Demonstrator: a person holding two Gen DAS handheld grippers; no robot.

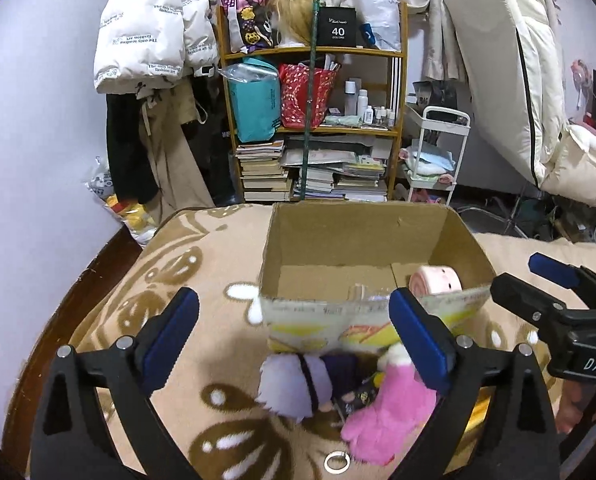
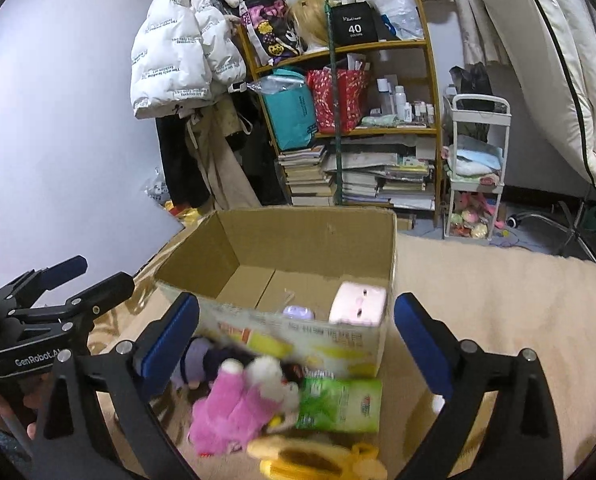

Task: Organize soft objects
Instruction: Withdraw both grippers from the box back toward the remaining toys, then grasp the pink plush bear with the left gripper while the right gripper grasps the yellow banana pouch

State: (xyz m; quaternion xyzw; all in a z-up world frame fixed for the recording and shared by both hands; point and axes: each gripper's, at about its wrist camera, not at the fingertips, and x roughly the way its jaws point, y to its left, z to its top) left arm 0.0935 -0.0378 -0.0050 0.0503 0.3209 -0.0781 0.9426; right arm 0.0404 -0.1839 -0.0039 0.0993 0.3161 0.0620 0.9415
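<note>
Cluttered wooden bookshelf [image 1: 313,128], white puffer jacket [image 1: 150,36], white trolley [image 2: 477,168]

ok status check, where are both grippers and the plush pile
Left gripper open, right gripper open, both empty. Pink plush and purple plush on blanket before cardboard box; pink roll already inside. Nothing blocking.
</note>
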